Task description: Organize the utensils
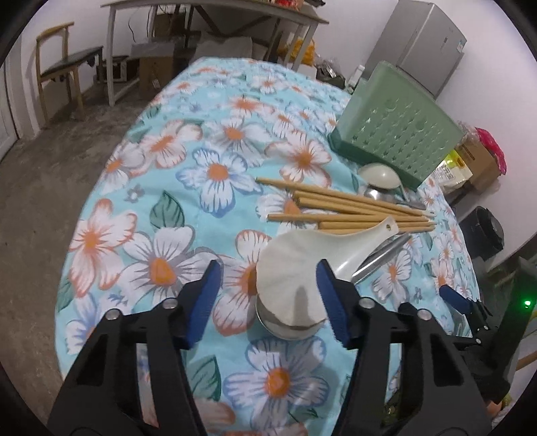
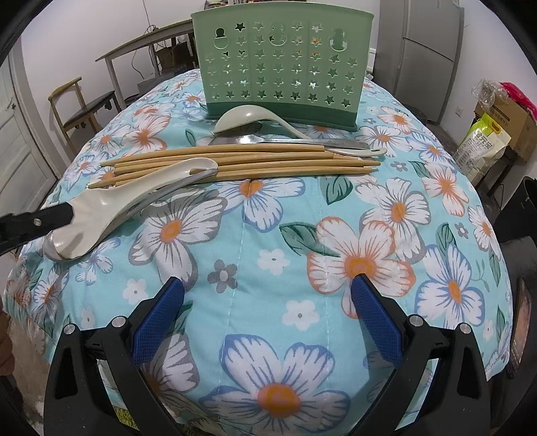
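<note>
A white ceramic spoon point(image 1: 302, 268) lies nested on a metal spoon point(image 1: 288, 330) on the floral tablecloth. My left gripper point(image 1: 266, 291) is open, its blue pads either side of the white spoon's bowl. Both spoons also show in the right wrist view point(image 2: 110, 208), with a left finger point(image 2: 37, 221) touching the bowl's edge. Several bamboo chopsticks point(image 2: 241, 164) lie in a bundle behind them. A second white spoon point(image 2: 248, 117) and another metal spoon point(image 2: 268, 139) lie before the green utensil holder point(image 2: 282, 63). My right gripper point(image 2: 268, 302) is open and empty above the cloth.
The table point(image 2: 369, 234) drops off on all sides. A wooden chair point(image 1: 63, 67) and a desk point(image 1: 208, 13) stand at the back left, a grey fridge point(image 1: 423, 43) at the back right. Boxes and bags point(image 2: 496, 127) sit to the right.
</note>
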### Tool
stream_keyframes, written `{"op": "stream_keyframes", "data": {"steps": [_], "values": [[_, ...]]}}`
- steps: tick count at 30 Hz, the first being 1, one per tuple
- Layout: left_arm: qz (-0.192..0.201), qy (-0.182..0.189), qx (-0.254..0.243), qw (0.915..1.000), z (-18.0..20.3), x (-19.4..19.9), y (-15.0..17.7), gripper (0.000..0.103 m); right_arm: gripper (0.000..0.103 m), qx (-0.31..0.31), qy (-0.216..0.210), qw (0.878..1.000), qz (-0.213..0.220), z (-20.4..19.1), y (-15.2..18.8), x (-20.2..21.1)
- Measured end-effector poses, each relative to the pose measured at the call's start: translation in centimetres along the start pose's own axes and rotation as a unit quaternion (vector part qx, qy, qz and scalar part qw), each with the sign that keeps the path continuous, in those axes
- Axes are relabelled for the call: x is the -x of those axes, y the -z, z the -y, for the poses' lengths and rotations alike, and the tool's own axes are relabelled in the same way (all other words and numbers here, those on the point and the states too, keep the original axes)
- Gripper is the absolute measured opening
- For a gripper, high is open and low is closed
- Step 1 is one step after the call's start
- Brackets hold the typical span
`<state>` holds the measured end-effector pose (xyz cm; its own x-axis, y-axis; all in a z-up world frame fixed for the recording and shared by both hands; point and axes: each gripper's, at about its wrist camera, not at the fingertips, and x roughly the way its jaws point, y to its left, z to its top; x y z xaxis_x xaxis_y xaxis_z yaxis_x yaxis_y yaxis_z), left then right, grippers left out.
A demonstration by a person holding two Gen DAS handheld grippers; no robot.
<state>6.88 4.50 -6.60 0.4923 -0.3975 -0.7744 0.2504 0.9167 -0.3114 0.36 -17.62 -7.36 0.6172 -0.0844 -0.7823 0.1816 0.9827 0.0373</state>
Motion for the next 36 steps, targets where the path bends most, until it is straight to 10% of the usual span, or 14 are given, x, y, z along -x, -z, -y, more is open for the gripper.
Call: {"op": "stream_keyframes", "data": {"steps": [8,27,36], "values": [[-0.010,0.052,0.011,0.9986,-0.9,-1.1,-0.7,0.015,0.097,-0.002,0.002,1.000,-0.002,0.0,0.0,0.0],[0.092,0.186,0.050,0.9769,-2.3,6.4,-3.6,0.001,0.097,0.000,0.012,1.000,0.009,-0.5,-0.4,0.5],[0.149,0.177,0.074,0.9700,-5.2,10.2,-4.5,0.001,0.086,0.209,-0.060,0.971,0.097,-10.0,0.1,3.8]]}}
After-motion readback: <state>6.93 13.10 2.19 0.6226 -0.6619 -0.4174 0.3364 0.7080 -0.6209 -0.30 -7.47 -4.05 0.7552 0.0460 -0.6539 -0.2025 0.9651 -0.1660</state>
